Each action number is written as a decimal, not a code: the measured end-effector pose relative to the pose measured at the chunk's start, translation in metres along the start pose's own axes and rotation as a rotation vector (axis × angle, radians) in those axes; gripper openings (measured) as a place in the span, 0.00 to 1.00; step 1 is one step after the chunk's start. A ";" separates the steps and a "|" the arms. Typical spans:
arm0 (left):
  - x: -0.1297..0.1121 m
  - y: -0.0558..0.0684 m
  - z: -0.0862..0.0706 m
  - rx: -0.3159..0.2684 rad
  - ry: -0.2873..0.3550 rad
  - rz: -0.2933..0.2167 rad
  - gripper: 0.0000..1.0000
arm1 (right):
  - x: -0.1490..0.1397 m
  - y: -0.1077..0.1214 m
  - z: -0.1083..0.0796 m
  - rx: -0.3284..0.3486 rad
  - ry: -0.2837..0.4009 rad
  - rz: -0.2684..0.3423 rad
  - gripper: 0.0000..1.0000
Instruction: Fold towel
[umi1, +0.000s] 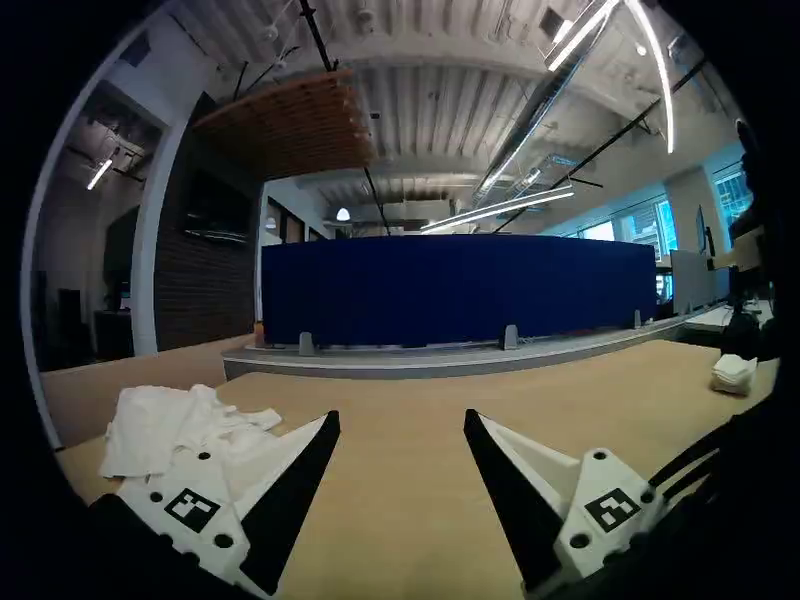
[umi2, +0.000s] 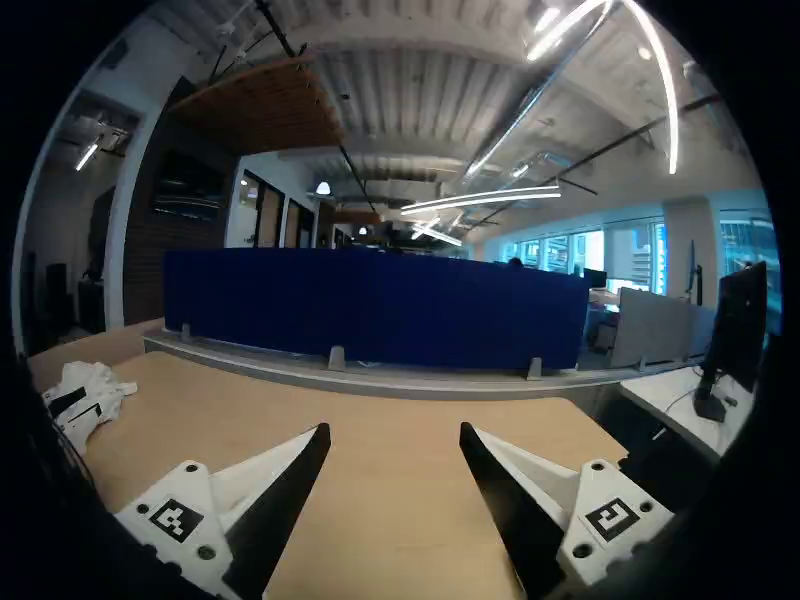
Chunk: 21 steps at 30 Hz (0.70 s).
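A crumpled white towel (umi1: 165, 430) lies on the wooden table (umi1: 420, 480) at the left of the left gripper view, just beyond and partly behind the left finger. My left gripper (umi1: 400, 425) is open above the bare tabletop, holding nothing. In the right gripper view the same towel (umi2: 90, 388) sits far off to the left, apart from my right gripper (umi2: 393, 435). That gripper is open too, with only wood between its fingers.
A small folded white cloth (umi1: 733, 373) rests near the table's right edge. A blue partition (umi2: 370, 300) on a grey rail runs along the back. The table (umi2: 400, 500) ends on the right, where a monitor (umi2: 735, 330) stands on another desk.
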<state>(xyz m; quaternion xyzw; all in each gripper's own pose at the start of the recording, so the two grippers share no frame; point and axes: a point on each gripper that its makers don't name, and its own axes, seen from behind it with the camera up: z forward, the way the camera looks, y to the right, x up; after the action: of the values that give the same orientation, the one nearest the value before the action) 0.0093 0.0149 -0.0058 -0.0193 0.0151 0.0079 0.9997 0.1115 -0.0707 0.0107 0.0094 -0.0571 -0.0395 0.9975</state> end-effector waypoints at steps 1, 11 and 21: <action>0.000 -0.001 0.000 0.000 -0.001 -0.003 0.92 | 0.000 0.000 0.000 -0.001 0.001 0.001 1.00; -0.008 -0.001 0.001 -0.003 -0.029 -0.018 0.92 | 0.000 0.003 -0.003 -0.006 0.000 0.002 1.00; -0.009 -0.001 0.003 -0.004 -0.030 -0.019 0.93 | 0.013 0.013 -0.009 -0.004 0.028 0.033 1.00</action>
<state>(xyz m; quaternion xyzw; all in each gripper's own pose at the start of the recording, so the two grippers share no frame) 0.0007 0.0136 -0.0025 -0.0215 0.0000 -0.0012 0.9998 0.1265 -0.0587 0.0036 0.0071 -0.0433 -0.0231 0.9988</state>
